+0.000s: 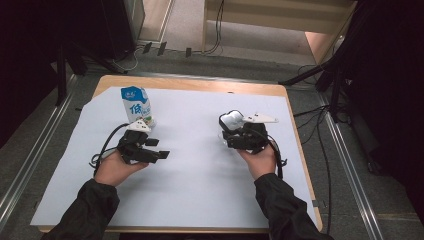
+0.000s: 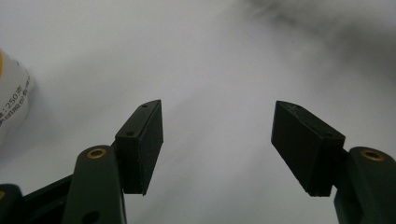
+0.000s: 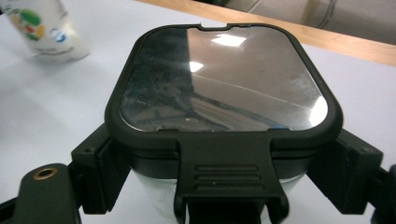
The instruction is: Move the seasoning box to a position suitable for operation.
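A blue and white milk carton (image 1: 136, 105) stands upright at the back left of the white sheet (image 1: 190, 165); its edge (image 2: 11, 105) is at the left in the left gripper view, and it (image 3: 44, 28) is at the top left in the right gripper view. My left gripper (image 1: 159, 148) is just in front of the carton, open, with nothing between its jaws (image 2: 217, 140). My right gripper (image 1: 227, 135) is shut on a clear container with a black-rimmed shiny lid (image 3: 222, 79), held by its sides under the lid. The container (image 1: 231, 121) sits right of centre.
The white sheet covers most of a wooden table (image 1: 195, 85). Cables (image 1: 320, 150) trail over the floor to the right, and black stand legs (image 1: 320, 70) rise beyond the far right corner. Metal rails (image 1: 30, 160) run along both sides.
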The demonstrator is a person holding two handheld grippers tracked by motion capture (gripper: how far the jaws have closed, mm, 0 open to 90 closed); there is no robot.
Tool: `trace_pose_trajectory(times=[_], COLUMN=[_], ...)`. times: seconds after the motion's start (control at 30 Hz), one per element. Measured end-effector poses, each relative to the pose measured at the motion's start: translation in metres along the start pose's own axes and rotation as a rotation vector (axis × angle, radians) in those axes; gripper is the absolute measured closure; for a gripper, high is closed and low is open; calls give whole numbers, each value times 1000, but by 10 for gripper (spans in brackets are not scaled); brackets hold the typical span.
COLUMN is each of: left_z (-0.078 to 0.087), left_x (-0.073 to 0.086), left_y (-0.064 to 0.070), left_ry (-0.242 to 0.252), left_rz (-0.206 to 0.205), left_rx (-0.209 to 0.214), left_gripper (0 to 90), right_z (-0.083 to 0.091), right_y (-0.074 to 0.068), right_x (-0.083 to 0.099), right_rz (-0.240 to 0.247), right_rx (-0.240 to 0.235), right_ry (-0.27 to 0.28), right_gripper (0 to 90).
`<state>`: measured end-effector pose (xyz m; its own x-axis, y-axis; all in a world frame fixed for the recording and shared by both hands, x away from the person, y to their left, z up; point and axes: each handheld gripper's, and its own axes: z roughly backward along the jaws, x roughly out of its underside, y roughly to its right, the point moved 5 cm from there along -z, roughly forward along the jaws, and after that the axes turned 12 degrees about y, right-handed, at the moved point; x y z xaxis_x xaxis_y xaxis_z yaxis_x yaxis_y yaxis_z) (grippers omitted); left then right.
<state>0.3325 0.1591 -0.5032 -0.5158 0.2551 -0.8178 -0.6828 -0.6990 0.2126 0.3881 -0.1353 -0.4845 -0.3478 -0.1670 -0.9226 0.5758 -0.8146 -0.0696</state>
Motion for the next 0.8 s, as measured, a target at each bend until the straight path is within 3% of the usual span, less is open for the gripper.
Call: trace_pose_trajectory(times=[0.4,0.6,0.67,0.8], left_z=[-5,-8,-8,-8], left_x=[-2,-1,0,1], left_y=[-3,-3,-3,-3], left_ry=[4,-12,-10,-16], left_rz=[3,-8,-7,-8], left_rx=[6,2,-2,1], left_gripper=[357,358,358,358], right_z=[-21,-31,-31,-32], right_y=[-46,-57,-60,-61], right_x=[13,17,14,13], right_rz=[43,62,72,75], right_rx=[-139,-165,-176,-173], right_ry=[-19,-25,9,13], right_gripper=[165,173,179,179])
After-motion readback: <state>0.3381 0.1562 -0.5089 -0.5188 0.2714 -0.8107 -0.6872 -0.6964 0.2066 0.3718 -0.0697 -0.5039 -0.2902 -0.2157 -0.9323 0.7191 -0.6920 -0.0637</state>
